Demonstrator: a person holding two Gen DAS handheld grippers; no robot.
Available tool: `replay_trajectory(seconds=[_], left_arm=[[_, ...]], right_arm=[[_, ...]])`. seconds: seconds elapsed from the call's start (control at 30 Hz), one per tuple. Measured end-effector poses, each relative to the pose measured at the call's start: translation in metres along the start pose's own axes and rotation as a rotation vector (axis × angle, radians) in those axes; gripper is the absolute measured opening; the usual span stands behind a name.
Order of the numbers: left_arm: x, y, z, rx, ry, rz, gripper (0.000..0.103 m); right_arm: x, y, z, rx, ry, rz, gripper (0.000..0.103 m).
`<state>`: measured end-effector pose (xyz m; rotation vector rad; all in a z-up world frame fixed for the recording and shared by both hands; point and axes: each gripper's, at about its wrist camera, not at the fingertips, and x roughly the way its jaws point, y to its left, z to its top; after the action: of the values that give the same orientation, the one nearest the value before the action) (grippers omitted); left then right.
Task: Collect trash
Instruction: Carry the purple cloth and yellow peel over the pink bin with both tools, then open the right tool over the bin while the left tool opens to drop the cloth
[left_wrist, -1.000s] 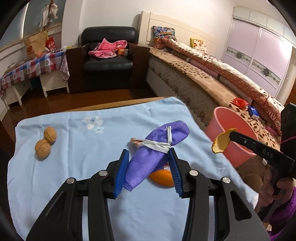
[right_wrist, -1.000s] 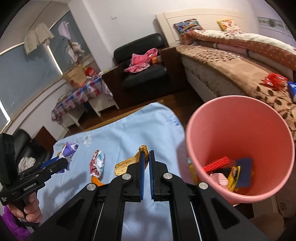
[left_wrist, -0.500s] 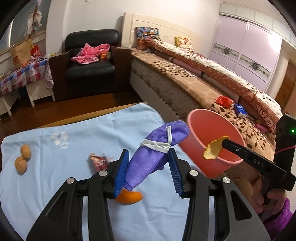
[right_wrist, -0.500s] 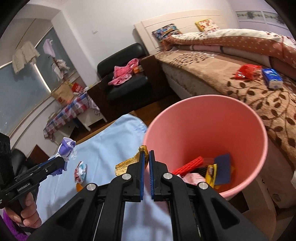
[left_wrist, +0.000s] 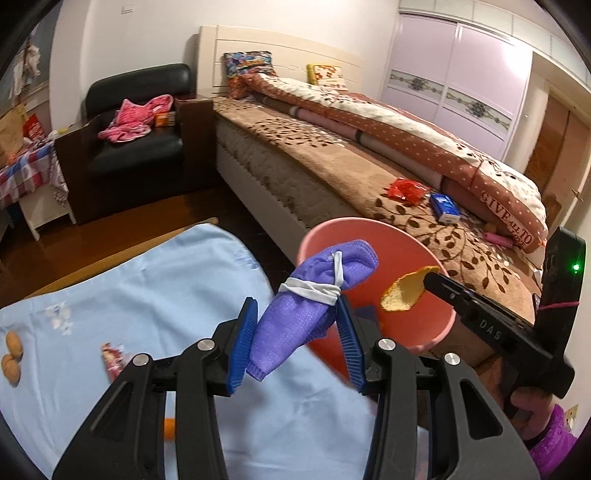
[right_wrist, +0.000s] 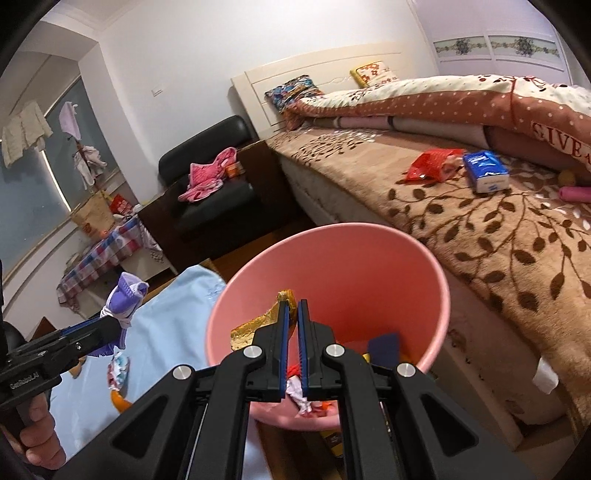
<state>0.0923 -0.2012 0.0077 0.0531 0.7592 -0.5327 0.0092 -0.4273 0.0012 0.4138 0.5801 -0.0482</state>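
My left gripper (left_wrist: 295, 314) is shut on a purple cloth bundle (left_wrist: 314, 295) tied with a white band and holds it in the air at the near rim of the pink bin (left_wrist: 436, 321). My right gripper (right_wrist: 293, 310) is shut on an orange peel (right_wrist: 255, 326) and holds it over the mouth of the pink bin (right_wrist: 388, 258). The peel also shows in the left wrist view (left_wrist: 404, 291). The bundle shows at the left of the right wrist view (right_wrist: 125, 295). The bin holds several scraps.
A light blue cloth (left_wrist: 147, 295) covers the table with a crumpled wrapper (left_wrist: 112, 354), an orange piece (left_wrist: 169, 428) and two walnuts (left_wrist: 11, 354) on it. A bed (left_wrist: 369, 166) stands behind the bin, with a red packet (left_wrist: 408, 190) and a blue pack (left_wrist: 445, 206). A black armchair (left_wrist: 136, 140) stands at the back.
Both grippers have moved right towards the pink bin with their loads. The peel is now over the bin's mouth and the purple bundle is at its rim.
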Motion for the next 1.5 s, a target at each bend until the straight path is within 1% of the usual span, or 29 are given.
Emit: replay_trajectory(seconds=[0.2,0.47,0.63,0.9,1.0,1.03,1.37,1.47,1.5], left_arm=[[0.018,-0.024,0.009,0.035,0.013,-0.026,0.044],[0.038,-0.040,0.013,0.044,0.038,-0.032,0.044],[0.046,-0.046,0.015,0.054,0.049,-0.031,0.044],[0.057,-0.051,0.018,0.057,0.055,-0.024,0.044],[0.059,-0.052,0.018,0.058,0.051,-0.026,0.045],[0.059,-0.052,0.019,0.056,0.049,-0.025,0.047],[0.055,-0.051,0.019,0.051,0.040,-0.040,0.047],[0.055,-0.050,0.019,0.043,0.043,-0.042,0.047],[0.054,-0.049,0.019,0.041,0.043,-0.042,0.047]], right_arm=[[0.006,-0.011,-0.002,0.015,-0.005,-0.015,0.004],[0.008,-0.023,-0.005,0.043,-0.006,-0.025,0.004],[0.009,-0.029,-0.004,0.056,-0.009,-0.031,0.005],[0.007,-0.028,-0.005,0.054,-0.013,-0.037,0.005],[0.008,-0.027,-0.005,0.054,-0.014,-0.040,0.005],[0.007,-0.027,-0.005,0.054,-0.015,-0.041,0.005],[0.008,-0.027,-0.006,0.050,-0.014,-0.044,0.005],[0.009,-0.027,-0.006,0.051,-0.012,-0.045,0.008],[0.009,-0.027,-0.006,0.052,-0.011,-0.048,0.014]])
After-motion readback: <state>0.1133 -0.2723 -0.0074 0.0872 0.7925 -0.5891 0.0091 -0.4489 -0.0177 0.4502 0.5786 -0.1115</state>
